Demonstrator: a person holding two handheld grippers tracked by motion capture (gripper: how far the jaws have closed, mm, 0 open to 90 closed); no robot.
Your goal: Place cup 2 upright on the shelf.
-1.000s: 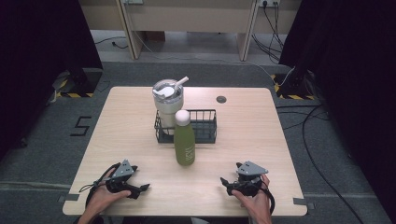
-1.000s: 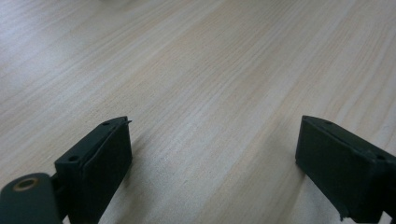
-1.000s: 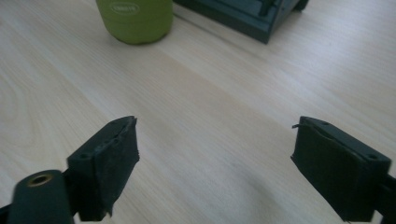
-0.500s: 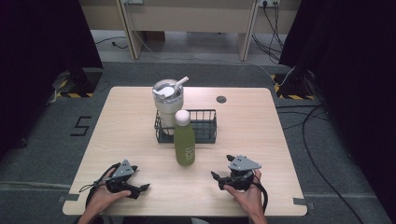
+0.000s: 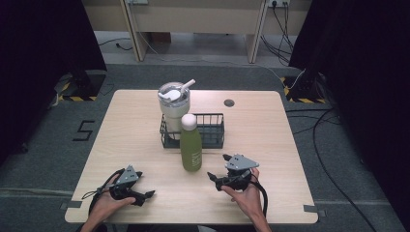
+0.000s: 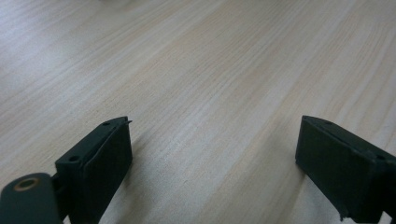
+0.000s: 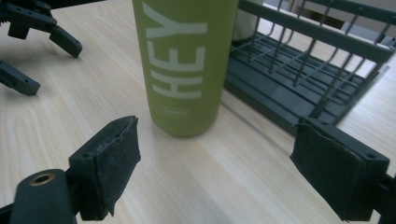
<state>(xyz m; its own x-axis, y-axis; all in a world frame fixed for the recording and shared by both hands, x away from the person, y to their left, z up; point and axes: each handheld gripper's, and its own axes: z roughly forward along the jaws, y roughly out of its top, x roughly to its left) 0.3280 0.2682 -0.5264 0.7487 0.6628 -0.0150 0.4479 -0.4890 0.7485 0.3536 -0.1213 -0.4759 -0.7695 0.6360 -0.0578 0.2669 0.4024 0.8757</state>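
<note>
Upright green "HEY" bottle (image 5: 191, 145) on the desk (image 5: 270, 140), just before the black wire basket (image 5: 212, 129).

Its cap is cropped in the right tool view. Right tool (image 5: 218, 175) spread, empty, near it; left tool (image 5: 145, 195) spread, well apart. Lidded tumbler (image 5: 174, 101) partly hidden behind.

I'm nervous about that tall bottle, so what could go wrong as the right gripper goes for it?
The green bottle stands tall and narrow on the table; a push from one jaw of the open right gripper could tip it. If it falls backward, it may hit the wire basket or the tumbler standing in it.
</note>
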